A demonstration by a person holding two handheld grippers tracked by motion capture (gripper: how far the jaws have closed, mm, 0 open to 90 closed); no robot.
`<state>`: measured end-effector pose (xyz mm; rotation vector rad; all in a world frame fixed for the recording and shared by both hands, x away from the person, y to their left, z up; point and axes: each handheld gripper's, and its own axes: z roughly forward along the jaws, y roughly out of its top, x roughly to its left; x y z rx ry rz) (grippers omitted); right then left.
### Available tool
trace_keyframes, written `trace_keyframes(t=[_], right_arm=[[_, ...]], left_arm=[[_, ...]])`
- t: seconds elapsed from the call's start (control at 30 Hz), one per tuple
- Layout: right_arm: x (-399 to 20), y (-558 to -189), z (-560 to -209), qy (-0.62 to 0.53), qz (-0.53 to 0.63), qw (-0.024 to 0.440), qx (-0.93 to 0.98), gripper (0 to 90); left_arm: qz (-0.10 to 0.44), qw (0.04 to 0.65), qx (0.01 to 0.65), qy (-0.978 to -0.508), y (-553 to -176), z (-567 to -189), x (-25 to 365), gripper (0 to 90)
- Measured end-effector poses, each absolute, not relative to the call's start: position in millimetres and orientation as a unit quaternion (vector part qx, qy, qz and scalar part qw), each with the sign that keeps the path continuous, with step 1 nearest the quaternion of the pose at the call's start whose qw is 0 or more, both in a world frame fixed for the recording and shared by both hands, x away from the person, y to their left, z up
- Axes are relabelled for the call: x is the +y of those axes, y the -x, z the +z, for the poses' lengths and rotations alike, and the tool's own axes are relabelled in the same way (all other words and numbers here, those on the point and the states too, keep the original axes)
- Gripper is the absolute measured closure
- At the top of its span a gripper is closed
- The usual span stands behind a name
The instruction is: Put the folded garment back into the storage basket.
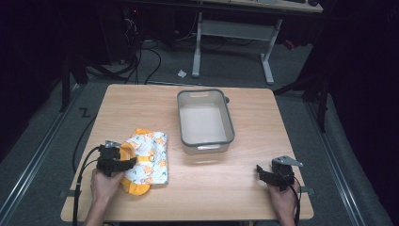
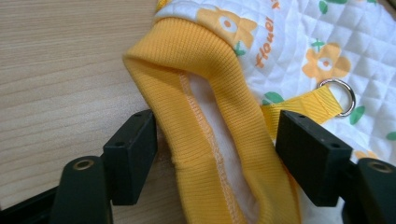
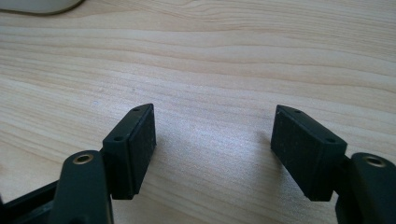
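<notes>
— On the table (image 1: 244, 165), near the left edge: quilted bib (image 1: 149, 157), orange collar (image 2: 205, 116) between left gripper (image 2: 215, 140) jaws, spread wide.
— And right gripper (image 3: 212, 140)?
— Open too, over bare wood, well clear of the tub (image 1: 205, 141).

The person's left hand (image 1: 104, 184) is coming in from the bottom left of the high view, gripping the left gripper (image 1: 123, 164), which is pointing to the right; its jaws are standing wide apart, one on each side of a yellow ribbed cuff (image 2: 205, 116), the left pad just beside the fabric; the right hand (image 1: 282, 201) is reaching in at the bottom right, holding the right gripper (image 1: 260, 172) low and angled to the left; its jaws are gaping too, with nothing between them.
</notes>
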<state>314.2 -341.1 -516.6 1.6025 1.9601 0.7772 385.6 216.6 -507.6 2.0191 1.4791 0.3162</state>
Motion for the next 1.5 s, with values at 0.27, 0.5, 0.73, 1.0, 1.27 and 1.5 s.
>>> trace_keyframes(t=[0.27,0.5,0.73,1.0,1.27,1.5], right_arm=[[-341.1,-314.2,-516.6,-0.587,0.285,0.244,0.718,31.3],[-341.0,-314.1,-516.6,-0.587,0.285,0.244,0.718,31.5],[-340.8,-314.1,-516.7,-0.583,0.286,0.244,0.72,31.8],[-340.5,-313.9,-516.5,-0.584,0.285,0.243,0.72,31.9],[-340.5,-314.0,-516.5,-0.585,0.285,0.243,0.72,31.9],[-340.5,-314.0,-516.5,-0.584,0.285,0.243,0.72,31.8]], left_arm=[[0.13,0.287,0.543,-0.778,-383.6,-510.3,207.0,45.2],[0.126,0.288,0.539,-0.782,-382.1,-508.9,203.6,64.0],[0.118,0.294,0.544,-0.777,-382.2,-507.6,206.8,77.4],[0.118,0.298,0.542,-0.777,-381.7,-505.7,208.0,80.3],[0.12,0.335,0.535,-0.766,-376.2,-494.1,213.9,81.0],[0.12,0.364,0.519,-0.764,-375.1,-468.4,212.1,81.1]])
